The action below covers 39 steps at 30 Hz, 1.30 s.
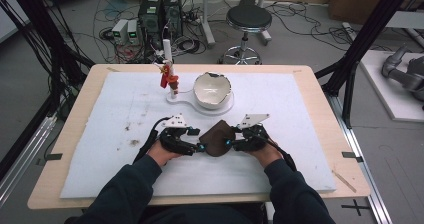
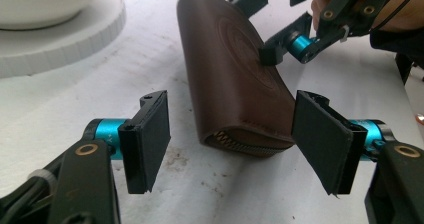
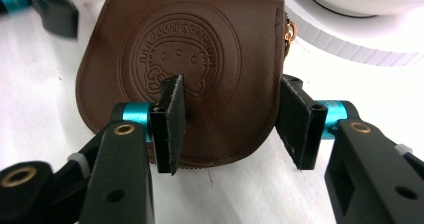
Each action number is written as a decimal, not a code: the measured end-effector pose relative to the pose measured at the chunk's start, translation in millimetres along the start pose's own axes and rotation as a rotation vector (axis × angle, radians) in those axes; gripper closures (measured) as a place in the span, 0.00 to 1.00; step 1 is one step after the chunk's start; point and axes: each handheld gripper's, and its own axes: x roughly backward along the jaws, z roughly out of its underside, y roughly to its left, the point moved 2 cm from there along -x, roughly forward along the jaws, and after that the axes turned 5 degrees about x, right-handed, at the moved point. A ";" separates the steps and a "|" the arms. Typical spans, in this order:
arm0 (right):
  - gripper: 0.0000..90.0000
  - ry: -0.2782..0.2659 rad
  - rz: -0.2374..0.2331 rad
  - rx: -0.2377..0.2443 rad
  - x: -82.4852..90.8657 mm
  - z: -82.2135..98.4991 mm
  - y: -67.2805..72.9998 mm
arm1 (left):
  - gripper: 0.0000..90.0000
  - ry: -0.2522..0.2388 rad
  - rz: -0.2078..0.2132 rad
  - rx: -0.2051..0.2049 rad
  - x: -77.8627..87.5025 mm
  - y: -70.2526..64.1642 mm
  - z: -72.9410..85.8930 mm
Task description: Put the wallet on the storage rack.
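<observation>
A brown leather coin pouch with an embossed round logo lies on the white mat, between my two grippers. My left gripper is at its left end. In the left gripper view this gripper is open, the pouch's zipped edge just ahead of the pads and not touching them. My right gripper is at the pouch's right end. In the right gripper view it is open, one pad over the pouch's face and the other beside its straight edge.
A white bowl with a chipped rim sits on a white round base behind the pouch. A small post with a red tag stands to the bowl's left. The wooden table edge is close to the person's sleeves.
</observation>
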 end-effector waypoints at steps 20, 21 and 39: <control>0.24 -0.070 -0.184 -0.164 0.0 9.7 -17.1 | 0.70 -0.036 0.052 -0.132 12.0 -2.5 -3.7; 0.23 -0.072 -0.192 -0.173 -1.5 10.5 -18.5 | 0.70 -0.035 0.051 -0.130 11.9 -2.4 -3.6; 0.69 -0.151 -0.319 -0.179 8.3 9.7 -28.7 | 0.53 -0.007 0.028 -0.017 11.6 7.7 -1.6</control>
